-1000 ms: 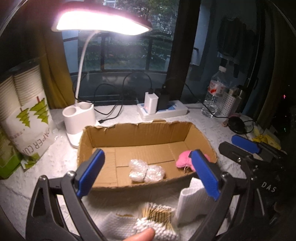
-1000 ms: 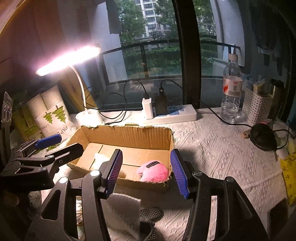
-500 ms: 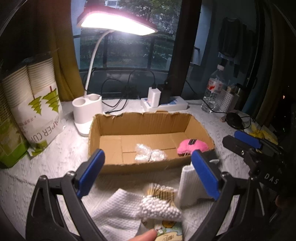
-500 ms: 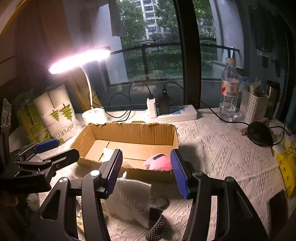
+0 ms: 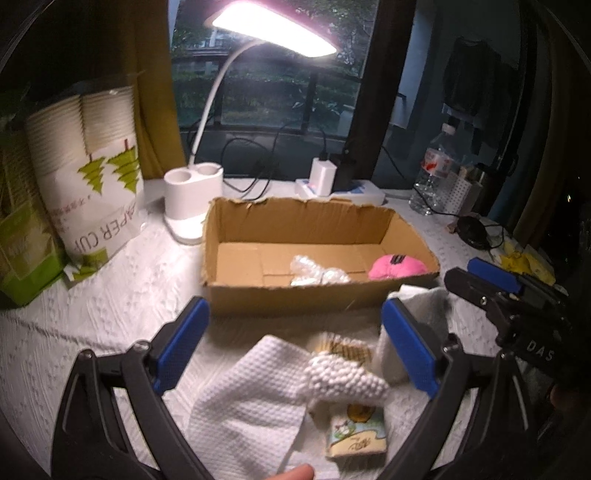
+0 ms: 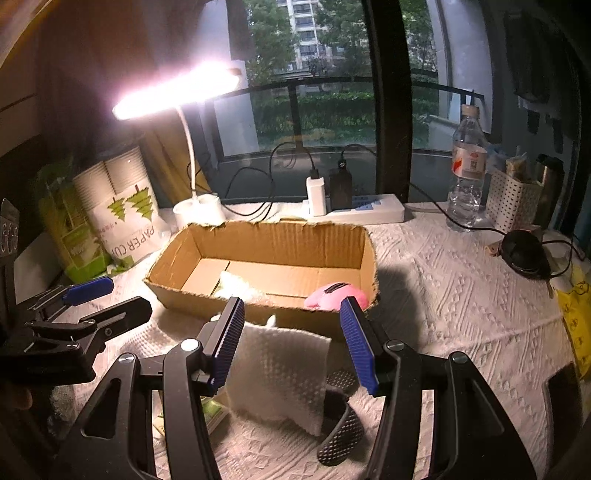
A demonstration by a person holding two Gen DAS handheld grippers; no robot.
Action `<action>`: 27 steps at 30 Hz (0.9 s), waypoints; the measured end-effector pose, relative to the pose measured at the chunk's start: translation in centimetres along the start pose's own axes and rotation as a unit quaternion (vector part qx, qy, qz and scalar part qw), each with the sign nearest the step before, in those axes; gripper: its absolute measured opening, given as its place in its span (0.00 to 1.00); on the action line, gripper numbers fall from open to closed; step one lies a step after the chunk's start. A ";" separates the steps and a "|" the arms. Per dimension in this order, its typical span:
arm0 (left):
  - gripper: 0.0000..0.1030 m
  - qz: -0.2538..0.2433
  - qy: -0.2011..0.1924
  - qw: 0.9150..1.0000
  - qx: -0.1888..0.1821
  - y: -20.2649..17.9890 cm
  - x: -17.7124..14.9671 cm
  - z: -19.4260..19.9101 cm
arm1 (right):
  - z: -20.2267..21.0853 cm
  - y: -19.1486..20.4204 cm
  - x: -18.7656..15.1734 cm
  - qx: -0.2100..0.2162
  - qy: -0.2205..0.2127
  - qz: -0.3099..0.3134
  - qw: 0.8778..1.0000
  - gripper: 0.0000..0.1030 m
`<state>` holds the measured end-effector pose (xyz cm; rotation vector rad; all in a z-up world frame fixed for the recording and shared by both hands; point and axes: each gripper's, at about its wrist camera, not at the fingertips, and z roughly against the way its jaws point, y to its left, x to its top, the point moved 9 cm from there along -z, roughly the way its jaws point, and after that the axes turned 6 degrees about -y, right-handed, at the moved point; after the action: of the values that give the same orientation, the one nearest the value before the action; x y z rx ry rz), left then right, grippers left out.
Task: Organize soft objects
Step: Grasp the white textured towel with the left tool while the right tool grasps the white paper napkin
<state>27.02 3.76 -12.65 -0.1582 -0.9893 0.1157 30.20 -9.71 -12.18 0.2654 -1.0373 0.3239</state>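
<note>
Hovering with both grippers wide open and empty before the cardboard box (image 5: pixel 295 295), which collects soft things.

Left gripper (image 5: pixel 295 354) frames the cotton swabs pack (image 5: pixel 343 376) at 6 o'clock; right gripper (image 6: pixel 291 343) frames the folded white cloth (image 6: pixel 280 373).

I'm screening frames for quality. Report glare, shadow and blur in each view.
Left wrist view: the lamp head blows out white, the edges curve and go dark, and the lower left looks slightly smeared. Right wrist view: the lamp flares, and the box casts a dark shadow rightwards.

Desk lamp (image 5: pixel 273 27) glares (blown out); corners dark.
</note>
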 end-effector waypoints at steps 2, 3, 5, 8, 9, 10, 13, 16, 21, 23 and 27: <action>0.93 0.007 0.002 1.000 0.001 0.6 -0.5 0.0 | -0.1 0.3 -0.2 0.000 0.003 0.003 1.000 0.55; 0.93 0.010 0.003 1.000 0.002 0.8 -0.7 0.1 | -0.3 0.5 -0.3 -0.001 0.005 0.004 1.000 0.55; 0.93 0.014 0.006 1.000 0.003 1.3 -1.1 0.2 | -0.6 0.8 -0.6 -0.003 0.011 0.007 1.000 0.55; 0.93 0.017 0.011 1.000 0.004 1.9 -1.6 0.2 | -1.0 0.9 -1.0 -0.007 0.017 0.008 1.000 0.55; 0.93 0.017 0.013 1.000 0.005 2.1 -1.9 0.3 | -1.2 1.0 -1.1 -0.010 0.019 0.007 1.000 0.55; 0.93 0.018 0.015 1.000 0.005 2.3 -2.0 0.3 | -1.3 1.0 -1.3 -0.013 0.022 0.006 1.000 0.55; 0.93 0.023 0.017 1.000 0.006 2.8 -2.4 0.3 | -1.9 0.9 -1.6 -0.017 0.030 0.002 0.999 0.55; 0.93 0.025 0.023 0.999 0.007 3.1 -2.9 0.2 | -2.3 1.0 -2.1 -0.018 0.036 0.001 0.999 0.55; 0.93 0.028 0.031 0.999 0.009 3.5 -3.8 -0.1 | -2.6 1.5 -2.9 -0.011 0.045 0.007 0.999 0.55; 0.93 0.029 0.032 0.999 0.010 3.5 -4.0 -0.2 | -2.7 1.9 -3.2 -0.004 0.047 0.011 0.999 0.55; 0.93 0.026 0.038 0.999 0.014 3.5 -4.5 -0.5 | -2.7 2.5 -3.8 0.005 0.051 0.018 0.999 0.55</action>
<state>24.90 6.41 -17.27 -0.1620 -0.9080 0.1707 29.58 -6.92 -16.64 0.2373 -0.9406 0.3724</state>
